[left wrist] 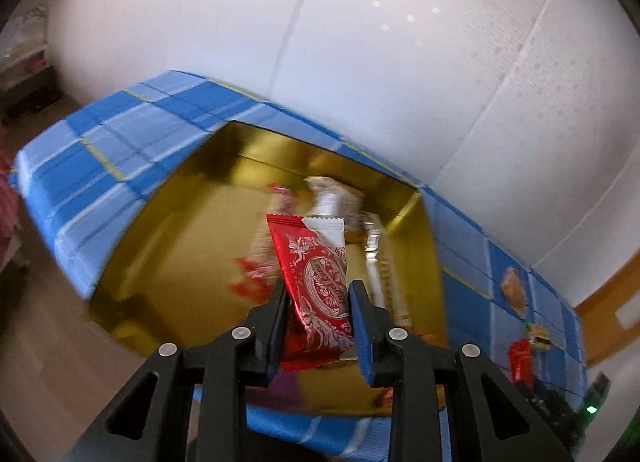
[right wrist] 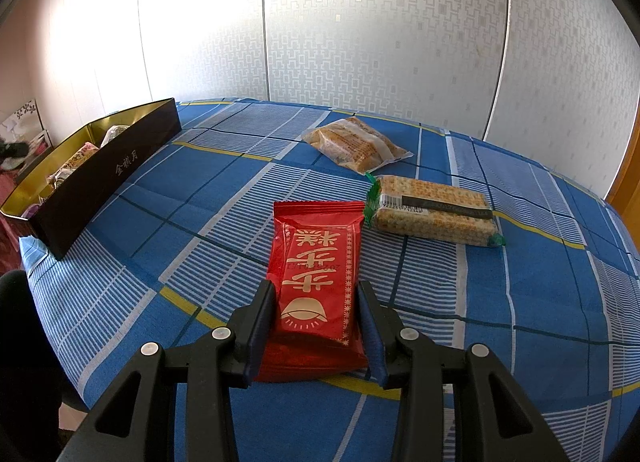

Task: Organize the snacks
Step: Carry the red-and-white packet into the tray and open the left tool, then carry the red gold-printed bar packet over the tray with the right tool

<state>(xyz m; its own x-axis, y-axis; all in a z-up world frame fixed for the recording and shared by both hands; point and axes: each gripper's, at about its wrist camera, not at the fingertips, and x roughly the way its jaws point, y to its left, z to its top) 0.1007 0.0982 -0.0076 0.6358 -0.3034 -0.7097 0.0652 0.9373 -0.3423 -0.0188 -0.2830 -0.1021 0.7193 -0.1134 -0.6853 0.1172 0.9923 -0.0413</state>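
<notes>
In the left wrist view my left gripper [left wrist: 318, 302] is shut on a red snack packet with white ornament print [left wrist: 316, 282], held above the gold-lined box [left wrist: 192, 230]. Several wrapped snacks [left wrist: 332, 198] lie blurred at the box's far side. In the right wrist view my right gripper [right wrist: 316, 306] is shut on a red packet with gold characters [right wrist: 318, 262] that rests on the blue checked cloth [right wrist: 520, 302]. Beyond it lie a cracker pack with green ends [right wrist: 434, 210] and a clear bag of orange biscuits [right wrist: 354, 144].
The box, black outside [right wrist: 104, 178], stands at the table's left end with snacks inside. Patterned white panels [right wrist: 380, 30] rise right behind the table. In the left wrist view small snacks [left wrist: 520, 342] and the other gripper's dark body [left wrist: 560, 406] show at the right.
</notes>
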